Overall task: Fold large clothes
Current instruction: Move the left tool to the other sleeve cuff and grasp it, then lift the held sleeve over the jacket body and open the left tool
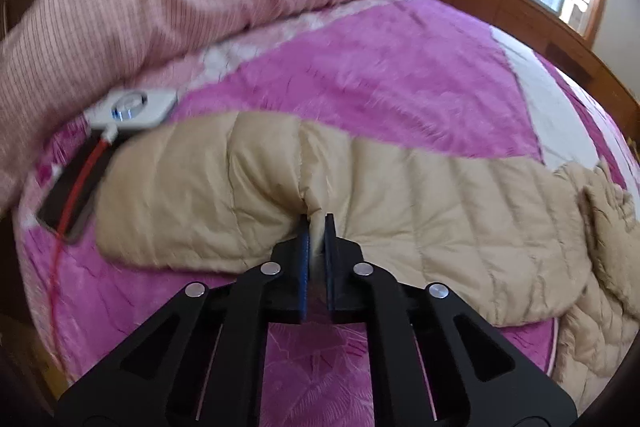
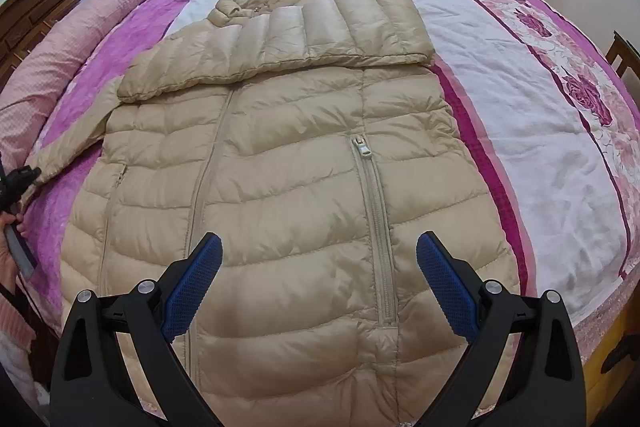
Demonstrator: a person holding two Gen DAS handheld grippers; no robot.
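Pink floral bedspread [image 2: 520,131] is carrying a beige down jacket [image 2: 280,163]. Left gripper [image 1: 318,227] is pinching its sleeve [image 1: 280,187] at 9 o'clock. Right gripper [image 2: 318,259] is hovering spread wide at 6 o'clock.

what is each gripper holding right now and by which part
The left gripper is shut on the beige puffer jacket, pinching the edge of its outstretched sleeve. The right gripper is open above the jacket's front, holding nothing.

Two close wrist views, shared jacket [image 2: 280,163]
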